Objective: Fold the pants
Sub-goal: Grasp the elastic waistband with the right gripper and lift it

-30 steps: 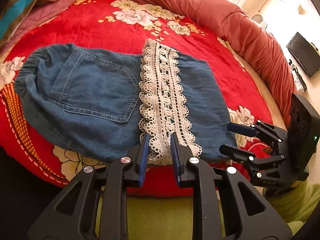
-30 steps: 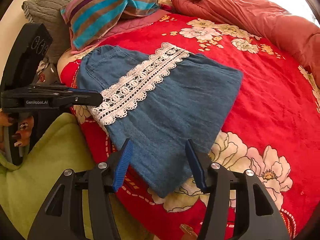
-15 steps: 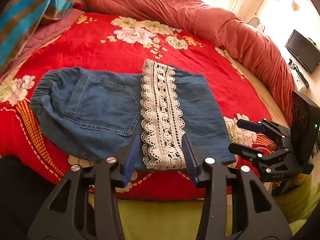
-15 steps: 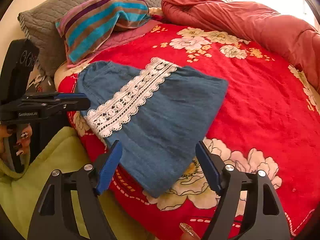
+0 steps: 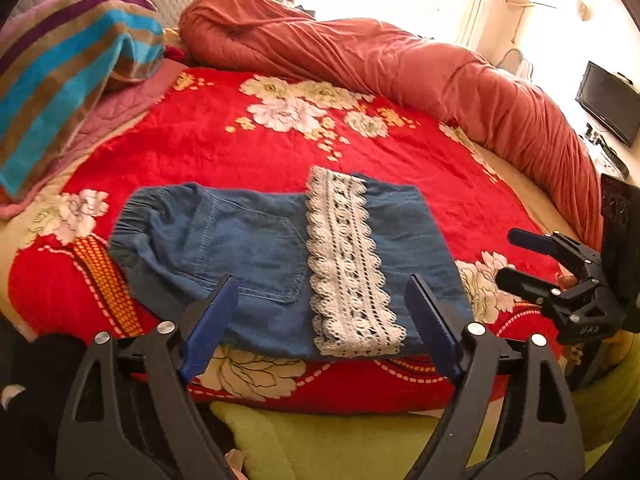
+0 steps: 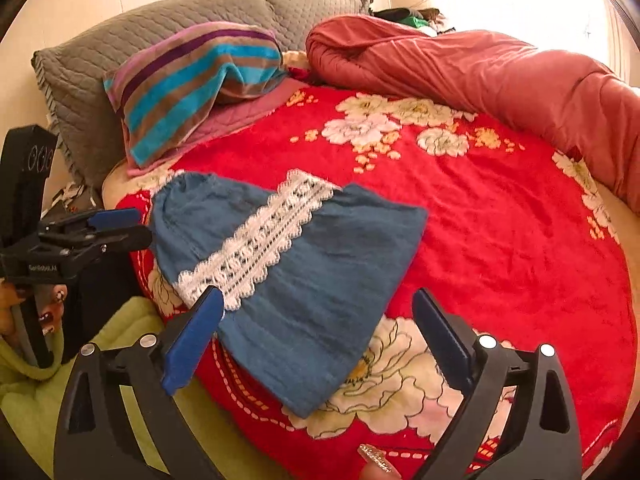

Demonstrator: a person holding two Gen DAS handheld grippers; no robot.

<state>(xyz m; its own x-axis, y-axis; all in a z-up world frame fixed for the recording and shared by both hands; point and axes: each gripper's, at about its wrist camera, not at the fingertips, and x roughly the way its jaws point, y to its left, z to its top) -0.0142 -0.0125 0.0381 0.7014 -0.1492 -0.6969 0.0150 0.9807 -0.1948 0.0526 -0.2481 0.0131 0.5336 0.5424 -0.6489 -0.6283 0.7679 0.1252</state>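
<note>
Blue denim pants [image 5: 256, 248] [image 6: 304, 272] lie folded into a flat packet on the red flowered bedspread [image 5: 248, 152], a white lace hem band [image 5: 348, 264] [image 6: 260, 248] across the top. My left gripper [image 5: 322, 320] hovers above the packet's near edge, its jaws opening wide with nothing pressed between them. My right gripper [image 6: 316, 332] hangs above the packet's right end, jaws likewise opening and empty. Each gripper also shows in the other's view: the right gripper [image 5: 516, 256] at the bed's right edge, the left gripper [image 6: 120, 226] at the left.
A rolled rust-red quilt [image 5: 400, 64] [image 6: 500, 72] runs along the far side. A striped pillow [image 5: 60, 68] [image 6: 192, 84] and a grey quilted cushion [image 6: 120, 48] lie at the head. A lime-green blanket [image 5: 340, 440] lies below the bed's near edge. A television [image 5: 608, 100] stands at far right.
Both grippers let go of the pants' near edge, opened wide and rose back from the bed. The folded pants stayed flat where they were.
</note>
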